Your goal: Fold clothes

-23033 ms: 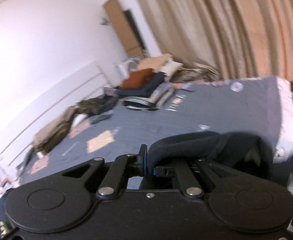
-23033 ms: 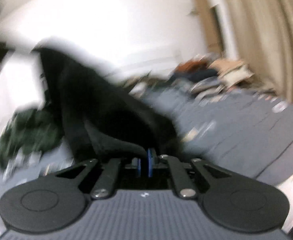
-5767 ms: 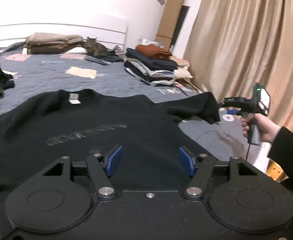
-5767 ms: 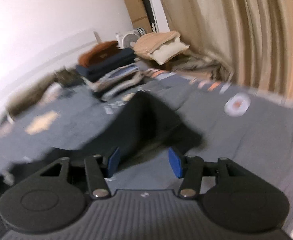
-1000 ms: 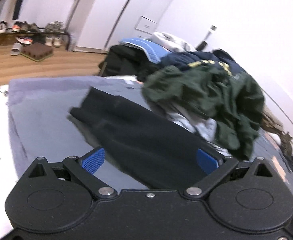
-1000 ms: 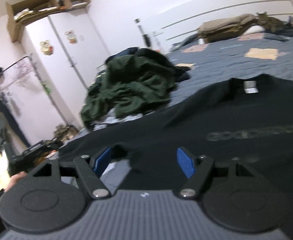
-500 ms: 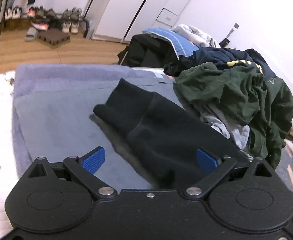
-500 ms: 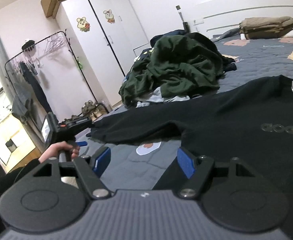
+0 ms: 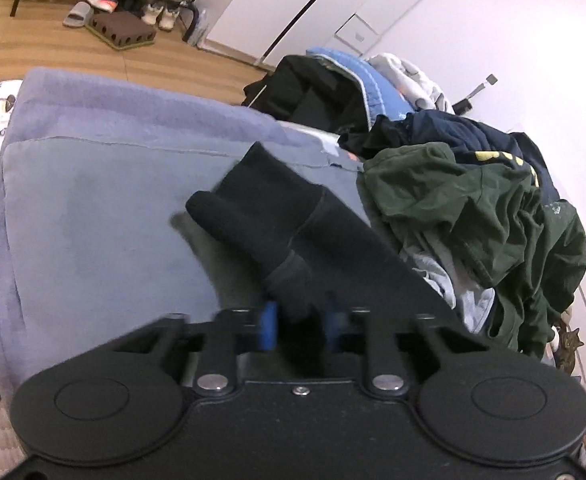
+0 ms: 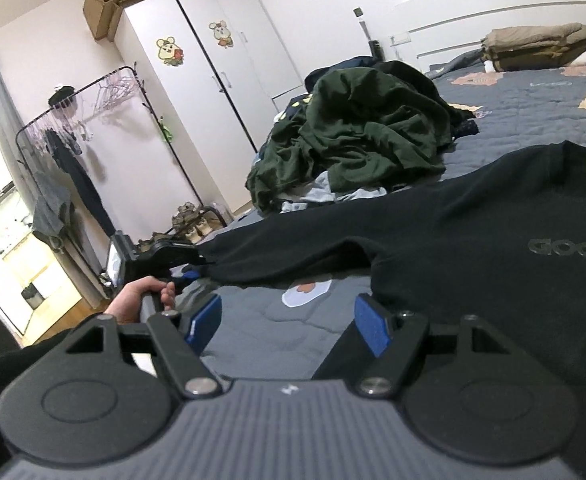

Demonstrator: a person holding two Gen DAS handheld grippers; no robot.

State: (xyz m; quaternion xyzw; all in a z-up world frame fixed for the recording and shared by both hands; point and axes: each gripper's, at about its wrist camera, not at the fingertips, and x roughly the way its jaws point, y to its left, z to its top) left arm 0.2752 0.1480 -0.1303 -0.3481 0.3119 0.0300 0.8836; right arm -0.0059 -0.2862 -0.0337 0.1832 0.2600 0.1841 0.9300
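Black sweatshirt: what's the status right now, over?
Left gripper just closed on sleeve. Right gripper open, empty. Black sweatshirt flat. Clothes pile beside.

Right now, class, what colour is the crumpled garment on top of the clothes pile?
Dark green garment, clearest in the right wrist view.

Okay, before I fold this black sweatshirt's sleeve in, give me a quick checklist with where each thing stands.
1. Left gripper on the sleeve: ok, jaws have just closed on it.
2. Right gripper free: ok, open, nothing between the pads.
3. Black sweatshirt body lying flat: ok, chest print faces up.
4. Pile of clothes clear of the sleeve: cannot tell, it sits close beside.
5. Far sleeve laid out: cannot tell, out of view.
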